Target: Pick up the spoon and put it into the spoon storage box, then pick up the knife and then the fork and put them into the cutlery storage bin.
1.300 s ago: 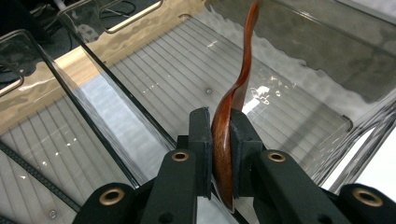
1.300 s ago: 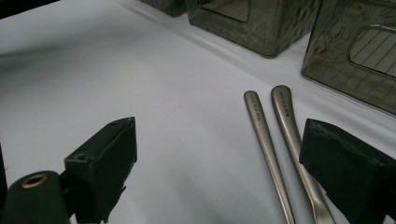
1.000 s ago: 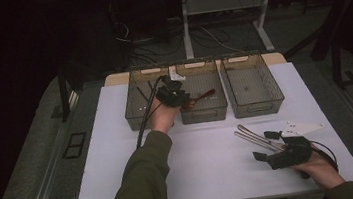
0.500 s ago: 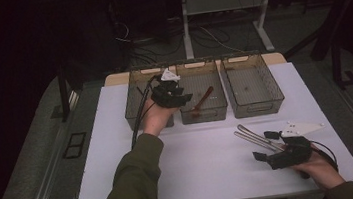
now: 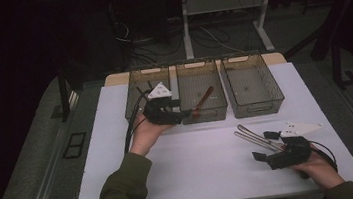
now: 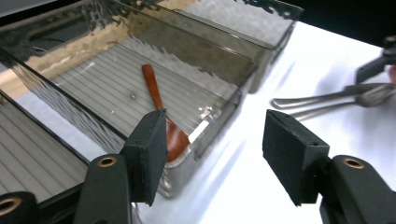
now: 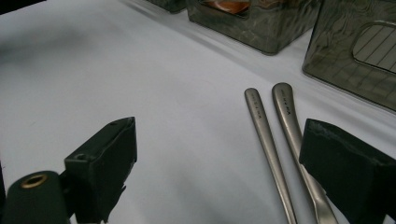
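A brown wooden spoon (image 5: 203, 100) lies slanted in the middle smoky plastic bin (image 5: 182, 91), bowl end toward the near wall. My left gripper (image 5: 182, 115) hovers just at that bin's near left corner. In the left gripper view the spoon (image 6: 158, 100) rests on the bin floor beyond the left gripper (image 6: 215, 140), whose jaws have just been opening with nothing between them. Two metal utensils (image 5: 252, 136) lie side by side on the white table. My right gripper (image 5: 264, 146) stands open at their near ends. In the right gripper view the handles (image 7: 261, 135) run up between the right gripper (image 7: 219, 154) jaws, unpinched.
Three bins stand in a row at the table's far side, with the left bin (image 5: 136, 91) and the right bin (image 5: 269, 86) flanking the middle one. The white table (image 5: 203, 172) stretches between my two hands. Cables and table legs lie on the dark floor beyond.
The left gripper has pulled back from over the middle bin toward its near edge and its jaws have widened. The spoon now lies free in the bin. The right hand has kept still.
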Tool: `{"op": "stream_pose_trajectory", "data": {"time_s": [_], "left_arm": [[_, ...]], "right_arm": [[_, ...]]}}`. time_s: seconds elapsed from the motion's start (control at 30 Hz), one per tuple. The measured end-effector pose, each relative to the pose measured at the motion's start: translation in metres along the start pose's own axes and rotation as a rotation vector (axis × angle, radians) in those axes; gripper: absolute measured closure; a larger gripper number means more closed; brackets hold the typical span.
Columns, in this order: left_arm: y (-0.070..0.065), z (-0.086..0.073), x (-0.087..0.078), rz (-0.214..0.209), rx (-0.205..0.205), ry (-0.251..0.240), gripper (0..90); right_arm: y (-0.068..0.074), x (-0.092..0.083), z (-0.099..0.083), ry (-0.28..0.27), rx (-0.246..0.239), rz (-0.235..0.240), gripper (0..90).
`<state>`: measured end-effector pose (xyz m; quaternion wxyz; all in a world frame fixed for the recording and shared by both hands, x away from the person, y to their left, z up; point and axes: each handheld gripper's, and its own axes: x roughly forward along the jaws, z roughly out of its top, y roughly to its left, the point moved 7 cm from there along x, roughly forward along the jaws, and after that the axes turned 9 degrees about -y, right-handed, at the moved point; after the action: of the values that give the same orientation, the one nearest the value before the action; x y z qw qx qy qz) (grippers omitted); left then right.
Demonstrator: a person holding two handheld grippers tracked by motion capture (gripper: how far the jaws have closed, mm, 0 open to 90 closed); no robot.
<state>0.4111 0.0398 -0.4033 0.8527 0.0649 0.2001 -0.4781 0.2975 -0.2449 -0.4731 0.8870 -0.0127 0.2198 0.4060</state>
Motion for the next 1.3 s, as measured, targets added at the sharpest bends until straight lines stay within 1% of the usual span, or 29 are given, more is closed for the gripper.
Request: {"op": "stream_pose_trajectory", "data": {"time_s": [0.17,0.23,0.3,0.37,0.4,0.53,0.67,0.8,0.9,1.03,1.17,1.3], "left_arm": [[-0.010,-0.013,-0.013,-0.009,-0.003,-0.015,37.3],[-0.014,-0.019,-0.020,-0.021,-0.015,-0.025,37.1],[-0.016,-0.025,-0.024,-0.024,-0.016,-0.022,36.4],[-0.018,-0.031,-0.028,-0.021,-0.013,-0.011,35.5],[-0.019,-0.034,-0.032,-0.015,-0.015,-0.018,35.3],[-0.021,-0.043,-0.042,-0.003,-0.012,-0.022,35.1],[-0.024,-0.050,-0.050,0.000,-0.009,-0.038,33.9],[-0.030,-0.058,-0.058,-0.013,0.000,-0.050,32.7],[-0.034,-0.065,-0.063,-0.015,0.001,-0.059,30.4],[-0.037,-0.073,-0.070,-0.002,-0.002,-0.071,23.9],[-0.038,-0.082,-0.077,0.013,-0.008,-0.081,19.2],[-0.040,-0.089,-0.082,0.021,-0.036,-0.104,14.3]], "right_arm": [[0.001,0.001,0.000,0.002,0.002,0.000,10.5],[0.001,0.001,0.000,0.002,-0.002,-0.001,10.5],[0.000,0.001,0.000,0.002,-0.002,-0.001,10.5],[0.001,0.001,0.000,0.001,-0.001,-0.001,10.6],[0.001,0.001,0.000,0.001,-0.001,-0.002,10.6],[0.001,0.000,0.001,-0.001,-0.003,-0.003,10.5],[0.001,0.000,0.001,-0.004,-0.006,-0.002,10.5],[0.000,0.000,0.001,-0.005,-0.003,-0.003,10.6],[0.001,-0.001,0.001,-0.006,-0.003,-0.002,10.5],[0.001,0.000,0.001,-0.006,-0.003,-0.002,10.5],[0.000,0.000,0.002,-0.009,-0.002,-0.002,10.5],[0.001,0.000,0.002,-0.008,-0.007,0.000,10.6]]}}
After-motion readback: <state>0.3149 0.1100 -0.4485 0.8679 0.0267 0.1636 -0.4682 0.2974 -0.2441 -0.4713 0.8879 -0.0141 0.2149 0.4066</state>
